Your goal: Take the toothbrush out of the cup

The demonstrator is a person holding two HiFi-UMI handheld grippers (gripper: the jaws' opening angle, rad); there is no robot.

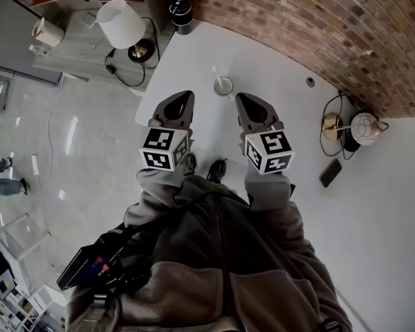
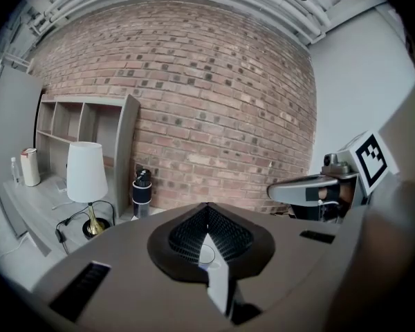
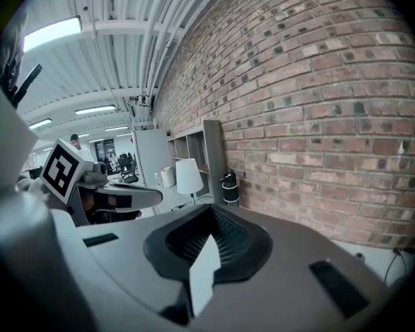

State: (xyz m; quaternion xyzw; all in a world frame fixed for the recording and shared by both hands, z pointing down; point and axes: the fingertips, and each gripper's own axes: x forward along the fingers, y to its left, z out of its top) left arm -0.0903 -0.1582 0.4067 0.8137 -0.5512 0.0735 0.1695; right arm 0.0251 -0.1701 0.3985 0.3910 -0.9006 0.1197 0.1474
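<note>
White tabletop [image 1: 277, 64], and the cup [image 1: 223, 86] is sat on it just ahead of the left gripper [image 1: 187, 96] and right gripper [image 1: 241, 97], toothbrush [image 1: 216, 74] leaning out of it. Both claws are clenched on nothing. Probably best if one is opened first, the handle pinched high, then lifted straight so the cup isn't tipped.

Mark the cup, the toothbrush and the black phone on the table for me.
cup [image 1: 230, 88]: head view, on its right rim.
toothbrush [image 1: 216, 73]: head view, on the handle sticking out of the cup.
phone [image 1: 330, 173]: head view, middle of its dark face.
</note>
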